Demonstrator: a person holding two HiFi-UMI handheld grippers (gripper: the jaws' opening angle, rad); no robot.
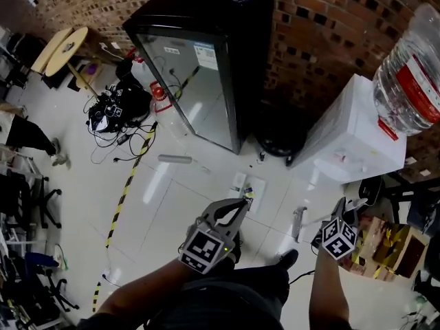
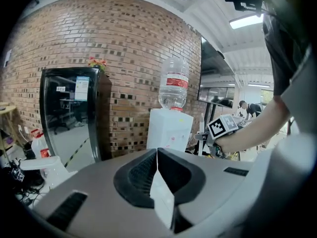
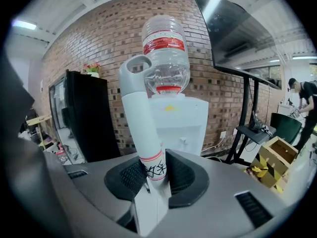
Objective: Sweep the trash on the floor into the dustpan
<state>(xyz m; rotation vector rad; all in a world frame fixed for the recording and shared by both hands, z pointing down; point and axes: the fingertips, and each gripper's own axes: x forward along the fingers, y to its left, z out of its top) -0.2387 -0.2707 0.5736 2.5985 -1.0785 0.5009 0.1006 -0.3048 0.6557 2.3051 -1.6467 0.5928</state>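
Grey ribbed pads of our right gripper pinch a pale plastic handle with red bands and a loop at its top. We judge it is held upright so that its hidden lower end can work the ground, though we cannot tell whether it belongs to a broom or a dustpan. Our left gripper, near it, has its jaws pressed together with nothing visible between them. Beyond both, white paper scraps lie on the glossy white tiled floor in front of the black glass-fronted cabinet. No dustpan shows clearly.
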